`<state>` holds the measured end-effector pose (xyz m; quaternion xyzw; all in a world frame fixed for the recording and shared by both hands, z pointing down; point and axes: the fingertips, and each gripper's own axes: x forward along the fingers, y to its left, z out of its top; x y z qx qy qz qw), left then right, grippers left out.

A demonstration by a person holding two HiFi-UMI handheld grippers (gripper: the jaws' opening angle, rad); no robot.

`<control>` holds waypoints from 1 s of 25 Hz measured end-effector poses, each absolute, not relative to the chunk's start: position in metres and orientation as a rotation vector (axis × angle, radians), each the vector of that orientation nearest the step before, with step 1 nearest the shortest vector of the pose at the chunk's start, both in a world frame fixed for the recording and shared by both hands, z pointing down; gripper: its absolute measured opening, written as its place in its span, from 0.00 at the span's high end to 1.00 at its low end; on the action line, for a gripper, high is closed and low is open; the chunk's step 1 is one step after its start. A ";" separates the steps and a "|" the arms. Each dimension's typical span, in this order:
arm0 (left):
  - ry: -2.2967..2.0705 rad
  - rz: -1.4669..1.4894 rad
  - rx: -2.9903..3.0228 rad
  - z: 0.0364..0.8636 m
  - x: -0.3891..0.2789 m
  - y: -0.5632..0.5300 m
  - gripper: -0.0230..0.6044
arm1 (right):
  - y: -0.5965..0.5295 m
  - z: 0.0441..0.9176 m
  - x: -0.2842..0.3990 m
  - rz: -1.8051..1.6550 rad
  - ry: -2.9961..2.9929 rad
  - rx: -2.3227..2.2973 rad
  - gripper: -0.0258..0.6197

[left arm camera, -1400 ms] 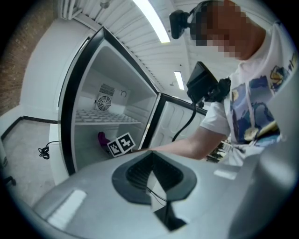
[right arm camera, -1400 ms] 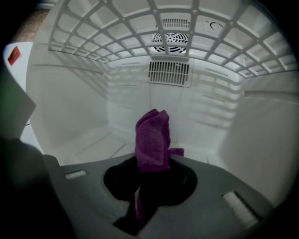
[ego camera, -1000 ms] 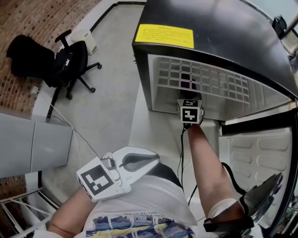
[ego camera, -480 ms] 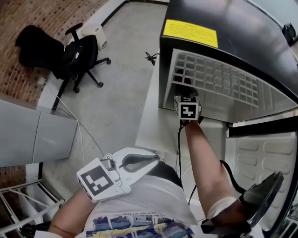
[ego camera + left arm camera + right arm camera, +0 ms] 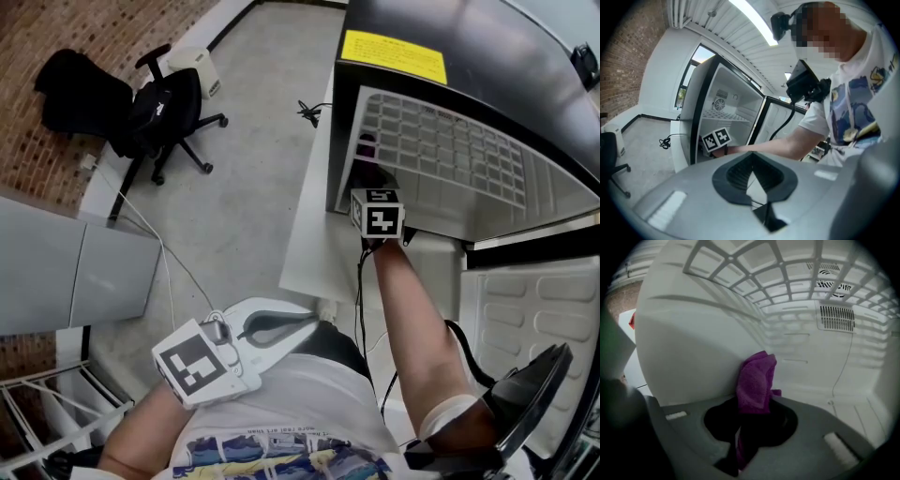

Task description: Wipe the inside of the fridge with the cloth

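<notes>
- Two tongs were in play. The right tongs (image 5: 751,420) were clamped on the purple cloth (image 5: 757,378). The left tongs (image 5: 281,328) had their jaws together on nothing, low by the person's waist and well apart from the fridge (image 5: 487,47).
- The cloth's free end stood up past the jaw tips, touching or all but touching the fridge's left inner wall (image 5: 684,343). It sat near that wall's front edge, beneath the wire shelf (image 5: 787,268).
- Only a narrow fold looked pinched, so a hard drag along the wall might pull the cloth loose. It might also bunch the cloth until bare tongs scraped the liner.
- Lifting too high might knock the marker cube (image 5: 379,216) against the wire shelf's front edge.
- The cable (image 5: 359,291) trailing from the right tongs hung by the fridge's front edge and might snag there.
- Open room lay to the right, across the back wall with its vents (image 5: 836,317) and over the compartment floor (image 5: 853,408).
- The open door (image 5: 525,309) hemmed in the arm on its right.
</notes>
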<state>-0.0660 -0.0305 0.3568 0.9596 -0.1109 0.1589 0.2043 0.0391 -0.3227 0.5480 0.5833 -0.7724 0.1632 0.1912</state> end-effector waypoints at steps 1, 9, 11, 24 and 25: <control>-0.301 0.446 2.677 0.357 -0.065 -0.029 0.95 | -0.321 0.545 0.043 0.444 -2.166 1.654 0.88; -0.128 0.427 2.697 0.358 -0.047 -0.018 0.95 | -0.291 0.501 0.120 0.287 -2.034 1.889 0.88; -0.076 0.420 2.705 0.356 -0.038 -0.014 0.95 | -0.280 0.495 0.145 0.270 -1.984 1.942 0.88; 0.177 0.420 2.730 0.352 0.012 -0.003 0.95 | -0.217 0.500 0.283 0.353 -1.500 2.197 0.88; 0.177 0.423 2.731 0.351 0.013 -0.004 0.95 | -0.216 0.502 0.286 0.358 -1.461 2.204 0.88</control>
